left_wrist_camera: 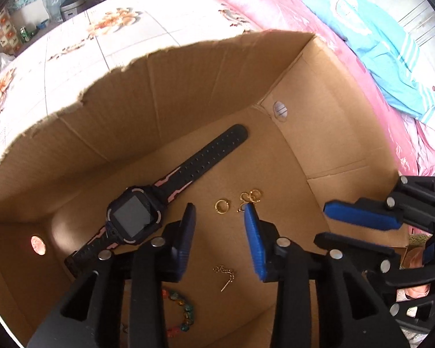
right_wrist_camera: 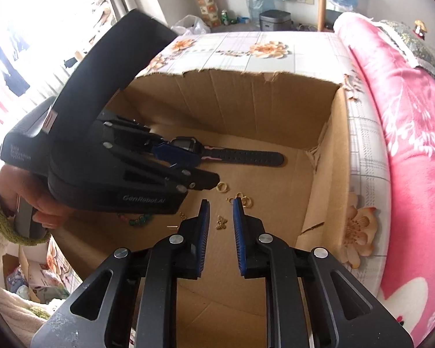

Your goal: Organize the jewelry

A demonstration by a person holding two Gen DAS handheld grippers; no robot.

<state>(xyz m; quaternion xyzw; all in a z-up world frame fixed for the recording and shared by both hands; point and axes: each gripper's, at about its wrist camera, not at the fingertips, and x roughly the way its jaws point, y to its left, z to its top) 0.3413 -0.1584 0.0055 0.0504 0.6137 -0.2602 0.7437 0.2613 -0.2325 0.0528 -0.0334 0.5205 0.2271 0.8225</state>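
Observation:
An open cardboard box [left_wrist_camera: 188, 92] holds the jewelry. A black and pink smartwatch [left_wrist_camera: 133, 217] lies flat on its floor. Near it are a gold ring [left_wrist_camera: 221, 206], a cluster of gold hoops [left_wrist_camera: 250, 196], a thin chain with a pin [left_wrist_camera: 226, 274] and a beaded bracelet [left_wrist_camera: 185, 313]. My left gripper [left_wrist_camera: 219, 213] hangs open over the gold ring, nothing between its pads. My right gripper [right_wrist_camera: 221, 203] is open above a gold butterfly charm [right_wrist_camera: 221, 221], beside the hoops [right_wrist_camera: 243, 200]. The left gripper [right_wrist_camera: 201, 165] partly hides the watch [right_wrist_camera: 185, 143].
The box sits on a bed with a floral sheet [right_wrist_camera: 246, 49]. A pink blanket [right_wrist_camera: 406, 130] and a turquoise garment [left_wrist_camera: 377, 43] lie to the right. A hand [right_wrist_camera: 34, 200] in a green-cuffed sleeve holds the left gripper. The box walls [right_wrist_camera: 330, 145] stand close around both grippers.

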